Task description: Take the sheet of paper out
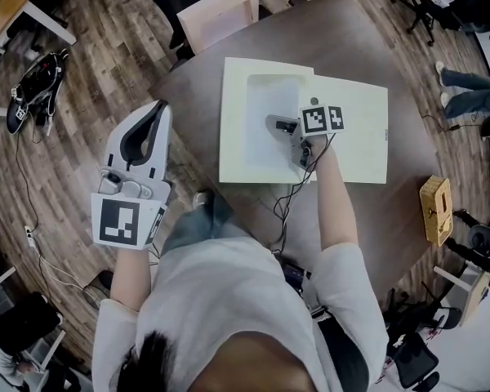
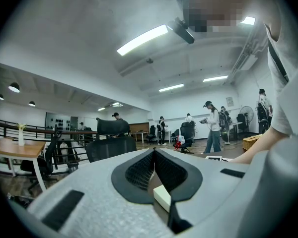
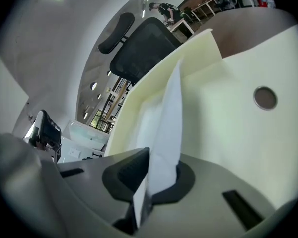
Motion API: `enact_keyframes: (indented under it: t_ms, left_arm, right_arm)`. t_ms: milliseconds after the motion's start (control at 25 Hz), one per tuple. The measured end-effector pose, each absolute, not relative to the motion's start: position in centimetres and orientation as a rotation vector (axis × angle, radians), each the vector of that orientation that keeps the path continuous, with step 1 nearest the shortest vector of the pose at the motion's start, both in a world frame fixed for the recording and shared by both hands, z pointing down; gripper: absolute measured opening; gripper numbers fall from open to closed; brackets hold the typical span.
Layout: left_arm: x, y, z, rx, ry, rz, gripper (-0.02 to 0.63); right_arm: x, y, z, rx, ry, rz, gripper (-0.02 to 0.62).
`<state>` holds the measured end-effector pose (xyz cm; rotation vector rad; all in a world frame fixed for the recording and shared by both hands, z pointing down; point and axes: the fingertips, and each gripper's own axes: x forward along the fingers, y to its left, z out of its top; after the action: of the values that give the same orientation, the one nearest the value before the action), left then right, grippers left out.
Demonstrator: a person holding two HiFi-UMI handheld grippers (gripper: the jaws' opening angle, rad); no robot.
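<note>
A cream folder [image 1: 355, 129] lies open on the dark round table [image 1: 351, 39]. A white sheet of paper [image 1: 269, 109] rests on its left half. My right gripper [image 1: 279, 126] is over the folder's middle and is shut on the sheet's near edge. In the right gripper view the sheet [image 3: 169, 123] stands up from between the closed jaws of the right gripper [image 3: 148, 182], with the folder [image 3: 238, 133] behind it. My left gripper [image 1: 157, 109] hangs off the table's left side, away from the folder. Its jaws meet at the tips of the left gripper [image 2: 154, 151] with nothing held.
A wicker basket [image 1: 437, 209] sits at the table's right edge. A chair [image 1: 220, 11] stands at the far side. A black cable [image 1: 290, 202] runs from the right gripper toward me. A black bag [image 1: 37, 84] lies on the floor at left. People [image 2: 212, 125] stand far off.
</note>
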<state>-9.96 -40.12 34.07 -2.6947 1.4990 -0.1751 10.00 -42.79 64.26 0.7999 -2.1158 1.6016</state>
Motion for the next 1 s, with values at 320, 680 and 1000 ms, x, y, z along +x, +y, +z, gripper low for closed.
enact_keyframes:
  t_ms: [320,680,1000]
  left_arm:
    - [-10.2,-40.1,33.7,-2.696,1.486,-0.159,0.008]
    - [-9.0,-39.4,33.1,-2.711,1.444,-0.137,0.008]
    - [-7.6,-38.6,32.4,-2.725,1.39,-0.111,0.008]
  right_arm:
    - [13.3,-42.7,64.3,0.926,-2.043,1.611,0.015]
    - [18.9,-41.8,63.5,1.111,-1.99,1.609,0.014]
    - [23.2,-40.6,61.6,1.268,-1.989,1.569,0.014]
